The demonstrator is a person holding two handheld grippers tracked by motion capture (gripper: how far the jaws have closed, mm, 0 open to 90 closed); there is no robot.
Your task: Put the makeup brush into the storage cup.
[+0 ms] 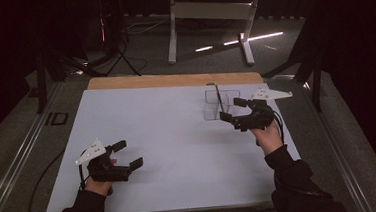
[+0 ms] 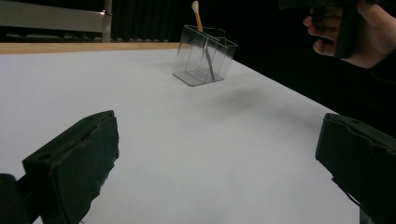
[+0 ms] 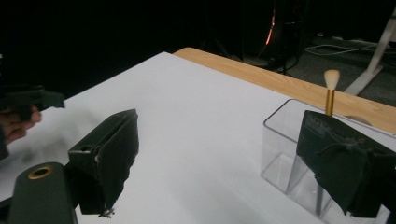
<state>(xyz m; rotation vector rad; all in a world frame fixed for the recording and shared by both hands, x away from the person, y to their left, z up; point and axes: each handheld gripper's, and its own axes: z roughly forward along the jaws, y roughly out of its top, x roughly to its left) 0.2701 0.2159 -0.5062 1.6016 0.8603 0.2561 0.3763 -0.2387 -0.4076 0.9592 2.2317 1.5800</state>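
Note:
A clear plastic holder (image 1: 216, 110) with compartments stands on the white sheet (image 1: 168, 132) at the back right. A makeup brush (image 1: 219, 97) stands upright in it, bristles up. My right gripper (image 1: 232, 109) is open just in front of the holder, nothing between its jaws. In the right gripper view the holder (image 3: 285, 154) sits behind the right jaw and the brush (image 3: 330, 88) rises above it, with the gripper (image 3: 224, 163) open. My left gripper (image 1: 128, 154) is open near the front left, far from the holder (image 2: 203, 58) and the brush (image 2: 198, 16); its own view shows it (image 2: 215, 163) holding nothing.
A strip of wooden tabletop (image 1: 174, 80) shows beyond the sheet. White table legs (image 1: 173, 32) and a dark tripod (image 1: 116, 46) stand on the floor behind. The other hand (image 2: 359, 28) with its gripper shows at the upper right of the left gripper view.

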